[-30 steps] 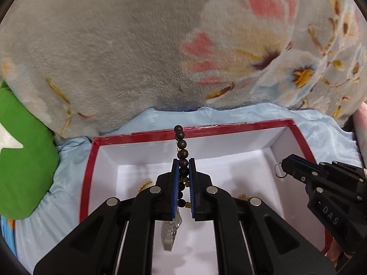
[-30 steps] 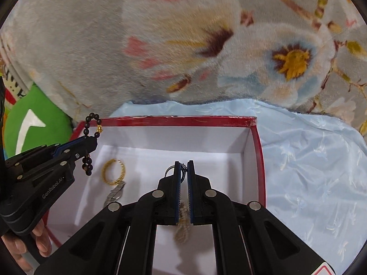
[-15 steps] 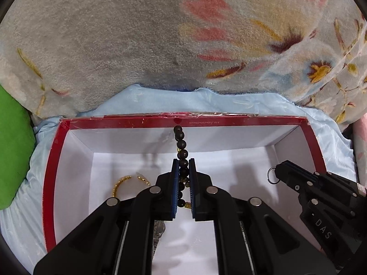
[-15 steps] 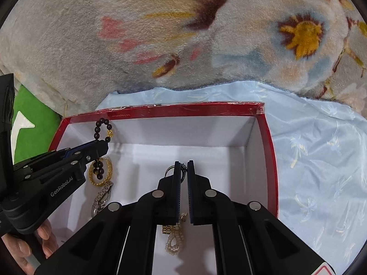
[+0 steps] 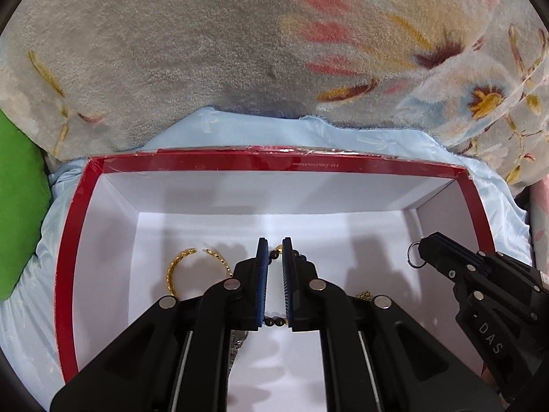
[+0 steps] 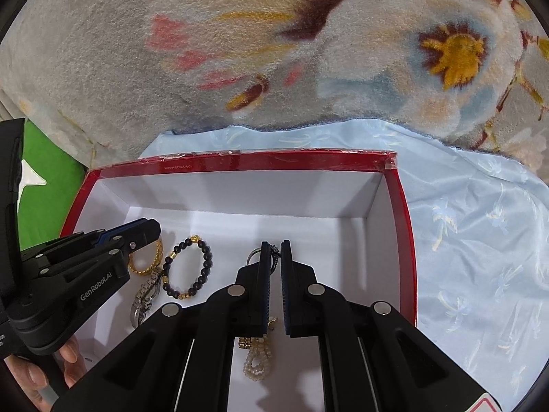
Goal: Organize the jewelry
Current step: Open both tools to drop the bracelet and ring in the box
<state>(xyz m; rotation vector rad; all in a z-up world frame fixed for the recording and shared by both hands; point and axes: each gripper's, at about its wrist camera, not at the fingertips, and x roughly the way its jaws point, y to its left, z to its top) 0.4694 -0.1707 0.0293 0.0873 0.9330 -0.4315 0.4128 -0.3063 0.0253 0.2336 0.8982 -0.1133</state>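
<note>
A red box (image 5: 274,164) with a white inside sits on light blue cloth. My left gripper (image 5: 274,244) is low inside it, its jaws a narrow slit apart with nothing between them. The dark bead bracelet (image 6: 190,267) lies on the box floor just beyond and below its tips; its beads (image 5: 274,256) show past the fingers. My right gripper (image 6: 272,245) is shut on a small metal ring (image 5: 414,256). A pearl strand (image 6: 258,360) with a gold clasp shows under it; whether the strand hangs or rests I cannot tell.
A gold bangle (image 5: 176,269) and a silver watch (image 6: 144,300) lie at the box's left side. A person's hand (image 6: 34,374) holds the left gripper. A floral blanket (image 5: 240,51) rises behind the box, and a green cushion (image 5: 19,213) sits to the left.
The dark bead bracelet was pinched between the left fingers and now lies on the box floor. The left gripper has sunk deeper into the box. The right gripper has stayed put.
</note>
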